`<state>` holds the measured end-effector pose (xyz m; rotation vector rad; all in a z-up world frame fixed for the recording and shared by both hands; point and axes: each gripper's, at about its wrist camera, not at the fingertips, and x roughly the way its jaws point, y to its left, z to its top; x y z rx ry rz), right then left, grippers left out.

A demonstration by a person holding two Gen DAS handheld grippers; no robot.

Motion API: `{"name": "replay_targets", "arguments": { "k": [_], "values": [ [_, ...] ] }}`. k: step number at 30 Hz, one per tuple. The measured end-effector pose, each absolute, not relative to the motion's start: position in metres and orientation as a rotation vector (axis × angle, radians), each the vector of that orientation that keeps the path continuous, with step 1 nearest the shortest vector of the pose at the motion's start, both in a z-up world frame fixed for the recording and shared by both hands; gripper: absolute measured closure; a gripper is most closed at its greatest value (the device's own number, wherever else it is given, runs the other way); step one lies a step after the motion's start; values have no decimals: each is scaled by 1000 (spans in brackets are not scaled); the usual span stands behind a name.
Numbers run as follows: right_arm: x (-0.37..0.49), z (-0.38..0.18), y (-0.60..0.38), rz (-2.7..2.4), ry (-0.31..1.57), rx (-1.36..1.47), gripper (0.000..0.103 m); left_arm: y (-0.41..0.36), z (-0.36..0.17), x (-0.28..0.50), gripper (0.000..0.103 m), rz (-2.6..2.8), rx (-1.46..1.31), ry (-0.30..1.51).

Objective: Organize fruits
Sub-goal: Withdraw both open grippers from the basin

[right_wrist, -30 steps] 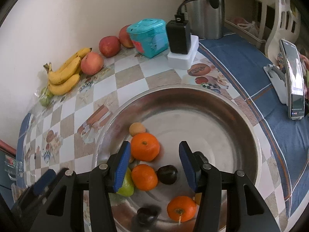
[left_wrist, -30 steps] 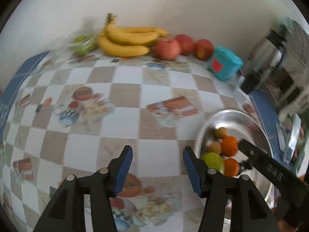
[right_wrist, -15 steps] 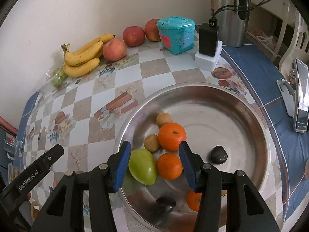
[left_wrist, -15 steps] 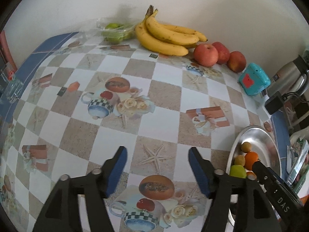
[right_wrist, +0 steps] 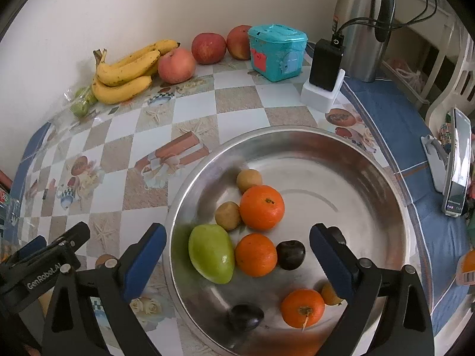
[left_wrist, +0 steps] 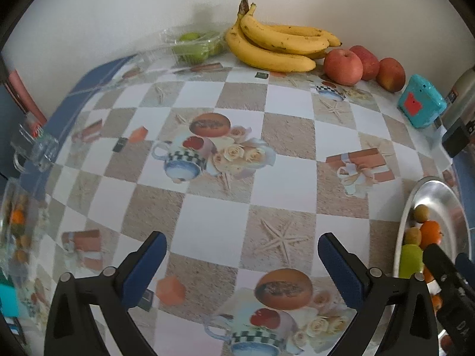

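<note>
A steel bowl (right_wrist: pixel 371 178) holds oranges (right_wrist: pixel 261 207), a green mango (right_wrist: pixel 211 252), dark plums (right_wrist: pixel 291 254) and small brown fruits (right_wrist: pixel 227 215). My right gripper (right_wrist: pixel 237 255) is open and empty, hovering above the bowl over the mango and oranges. My left gripper (left_wrist: pixel 242 264) is open and empty above the checkered tablecloth, left of the bowl (left_wrist: pixel 439 195). Bananas (left_wrist: pixel 276 47) and three red apples (left_wrist: pixel 343 66) lie along the back wall; they also show in the right wrist view as bananas (right_wrist: pixel 124 71) and apples (right_wrist: pixel 176 65).
A bag of green fruit (left_wrist: pixel 196 44) lies left of the bananas. A teal box (right_wrist: pixel 277 52), a charger block (right_wrist: pixel 325 74) and a steel kettle (right_wrist: pixel 362 23) stand at the back right. A phone on a stand (right_wrist: pixel 458 160) is at the right. A glass mug (left_wrist: pixel 35 151) sits at the left edge.
Both grippers have pulled back and risen, widening their views. The left gripper's view has swung left onto open tablecloth. The jaws of both have opened wider.
</note>
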<state>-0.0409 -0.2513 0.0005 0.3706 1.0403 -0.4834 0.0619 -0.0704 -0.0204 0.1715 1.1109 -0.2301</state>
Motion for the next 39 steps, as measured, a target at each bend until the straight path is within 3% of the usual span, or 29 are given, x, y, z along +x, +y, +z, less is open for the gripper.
{"name": "replay_targets", "arguments": {
  "k": [13, 25, 39],
  "values": [
    [-37, -1, -232, -428, 1052, 348, 6, -75, -19, 54, 0, -109, 379, 961],
    [-69, -1, -211, -413, 1063, 376, 6, -42, -14, 32, 0, -94, 367, 1067],
    [-103, 18, -182, -409, 1023, 338, 6, -3, 13, -12, 0, -118, 320, 1007]
  ]
}}
